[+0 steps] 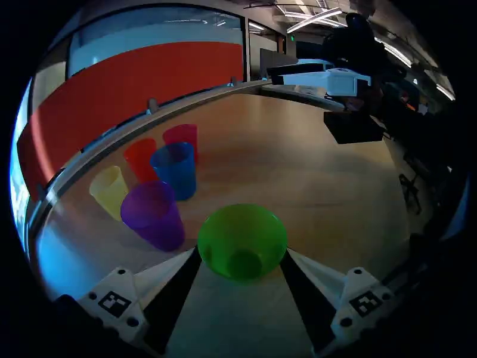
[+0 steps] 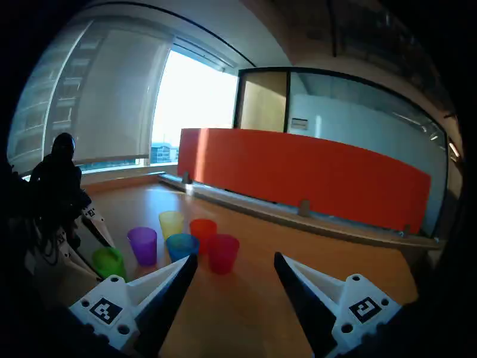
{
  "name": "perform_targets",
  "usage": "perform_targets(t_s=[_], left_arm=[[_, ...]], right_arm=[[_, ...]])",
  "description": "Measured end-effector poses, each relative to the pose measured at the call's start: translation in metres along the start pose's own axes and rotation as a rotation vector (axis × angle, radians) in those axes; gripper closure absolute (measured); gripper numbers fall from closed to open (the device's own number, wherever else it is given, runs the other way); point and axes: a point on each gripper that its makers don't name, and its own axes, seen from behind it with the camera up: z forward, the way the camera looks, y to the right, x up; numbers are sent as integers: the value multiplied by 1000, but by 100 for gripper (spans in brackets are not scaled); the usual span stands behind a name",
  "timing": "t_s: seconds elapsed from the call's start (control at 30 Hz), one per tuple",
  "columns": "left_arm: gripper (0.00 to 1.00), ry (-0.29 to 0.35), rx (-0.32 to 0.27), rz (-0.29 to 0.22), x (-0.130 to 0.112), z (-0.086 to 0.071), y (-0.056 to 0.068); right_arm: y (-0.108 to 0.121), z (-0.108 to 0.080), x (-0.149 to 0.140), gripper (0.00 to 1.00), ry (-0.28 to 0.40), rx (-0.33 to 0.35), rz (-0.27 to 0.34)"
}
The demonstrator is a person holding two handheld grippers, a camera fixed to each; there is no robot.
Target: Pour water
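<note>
Between the fingers of the left gripper [image 1: 240, 252] sits a translucent green cup [image 1: 241, 235], pinched at both sides, its mouth turned toward the camera. Just beyond it, a purple cup [image 1: 154, 215], yellow cup [image 1: 109, 191], blue cup [image 1: 174, 169], orange cup [image 1: 140, 158] and pink cup [image 1: 182, 137] cluster on the wooden table [image 1: 322, 179]. The right gripper view adds the right gripper [image 2: 234, 258], spread wide and holding nothing, and a bright window [image 2: 191, 101]. Square black-and-white markers [image 2: 106, 310] sit on its fingers. A wall sign [image 2: 300, 123] is too small to read.
</note>
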Motion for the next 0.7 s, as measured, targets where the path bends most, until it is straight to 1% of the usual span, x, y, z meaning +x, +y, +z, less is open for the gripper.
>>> perform_targets(t_s=[0.1,0.2,0.4,0.63,0.7], left_arm=[[7,-3,-6,6,-1,2,2],[7,3,4,14,0,3,1],[7,10,4,12,2,4,3],[7,19,20,16,3,6,-1],[9,17,27,21,2,6,-2]], right_arm=[[1,0,-1,0,0,-3,1],[2,-1,-2,0,0,-5,4],[2,-2,-3,0,2,-5,7],[4,-3,-6,0,1,-11,10],[5,-4,-7,0,2,-12,12]])
